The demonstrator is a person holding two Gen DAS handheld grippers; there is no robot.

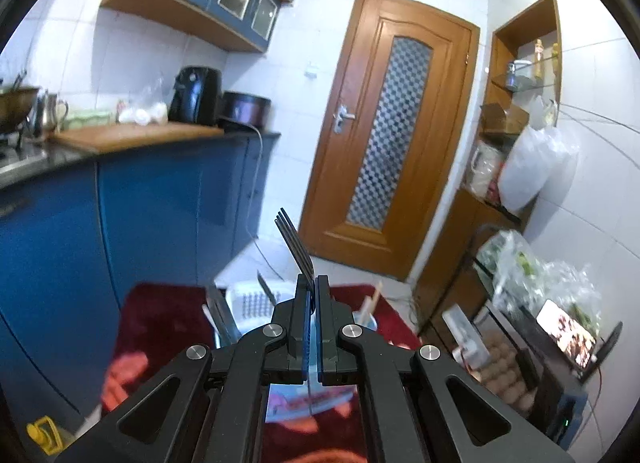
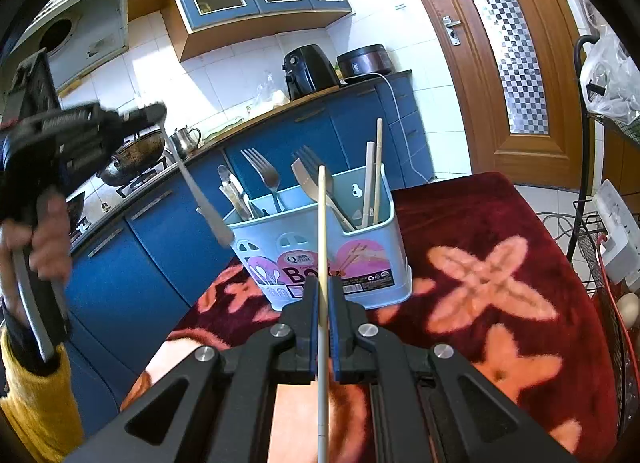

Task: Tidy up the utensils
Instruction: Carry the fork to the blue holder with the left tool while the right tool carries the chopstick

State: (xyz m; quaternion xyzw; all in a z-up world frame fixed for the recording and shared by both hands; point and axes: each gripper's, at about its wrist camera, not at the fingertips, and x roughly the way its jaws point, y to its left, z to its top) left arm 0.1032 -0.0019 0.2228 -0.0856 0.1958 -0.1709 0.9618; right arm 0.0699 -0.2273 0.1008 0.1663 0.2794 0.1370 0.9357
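In the left wrist view my left gripper (image 1: 312,283) is shut on a fork (image 1: 294,241), whose tines stick up past the fingertips. The right wrist view shows that gripper (image 2: 150,113) raised at upper left, the fork's handle (image 2: 206,205) hanging down towards the pale blue utensil box (image 2: 360,267). My right gripper (image 2: 322,287) is shut on a wooden chopstick (image 2: 322,219), which points up just in front of the box. The box holds knives and a fork on the left, another fork in the middle and chopsticks (image 2: 374,179) on the right.
The box stands on a dark red flowered blanket (image 2: 492,291). Blue cabinets (image 2: 132,263) and a counter with a wok run along the left. A wooden door (image 1: 384,131) lies ahead. A wire rack with bags (image 2: 608,79), a power strip and eggs crowd the right.
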